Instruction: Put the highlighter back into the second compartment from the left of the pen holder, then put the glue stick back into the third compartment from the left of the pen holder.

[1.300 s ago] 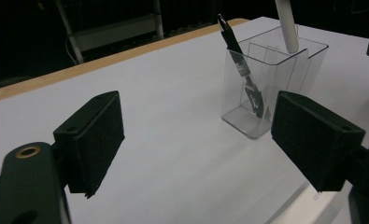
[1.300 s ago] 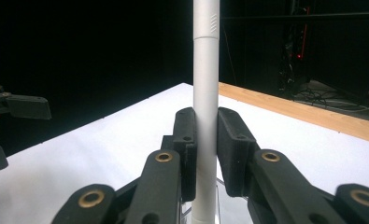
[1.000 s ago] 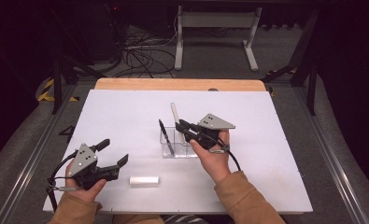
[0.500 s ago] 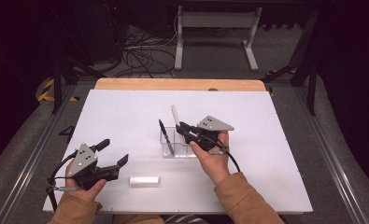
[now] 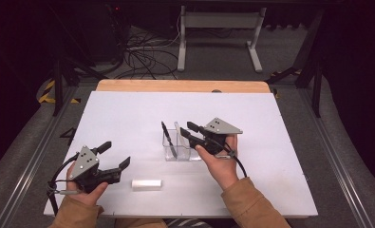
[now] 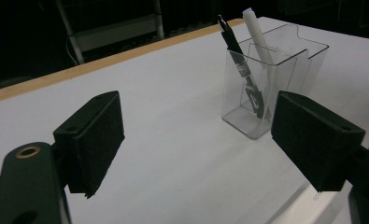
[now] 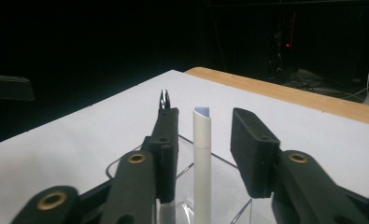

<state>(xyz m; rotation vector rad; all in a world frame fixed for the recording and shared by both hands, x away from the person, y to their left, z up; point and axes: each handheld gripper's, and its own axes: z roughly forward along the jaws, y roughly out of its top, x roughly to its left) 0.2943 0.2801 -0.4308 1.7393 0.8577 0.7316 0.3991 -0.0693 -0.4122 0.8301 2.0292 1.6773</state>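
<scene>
The right gripper has just been opening its jaws, which now stand apart on either side of the white pen without pressing it, leaving it upright beside the black pen in the clear holder, apparently released; the left gripper idles wide open and empty near the white cap.

High view: above near edge, facing forward-down over table. Both gripper views: low, close, sharing clear holder.
</scene>
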